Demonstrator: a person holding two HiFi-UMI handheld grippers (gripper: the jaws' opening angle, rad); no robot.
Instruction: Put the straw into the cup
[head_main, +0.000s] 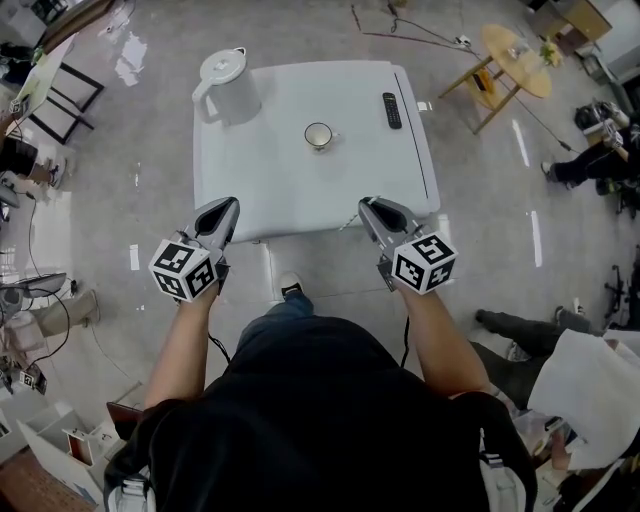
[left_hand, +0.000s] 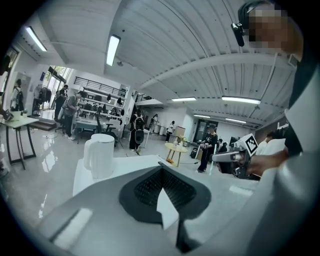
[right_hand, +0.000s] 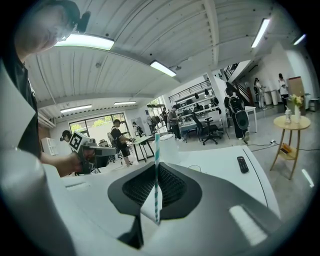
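Straw of teal-striped paper, probably light and crushable, is pinched in right gripper, well short of white cup; left gripper clenched, empty.

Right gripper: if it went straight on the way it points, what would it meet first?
Probably the kettle, across the table; the cup sits just right of that line. Height unclear.

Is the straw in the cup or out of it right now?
Out. The straw is clamped in the right gripper, at the table's near edge; the cup stands apart, mid-table, nothing sticking out of it.
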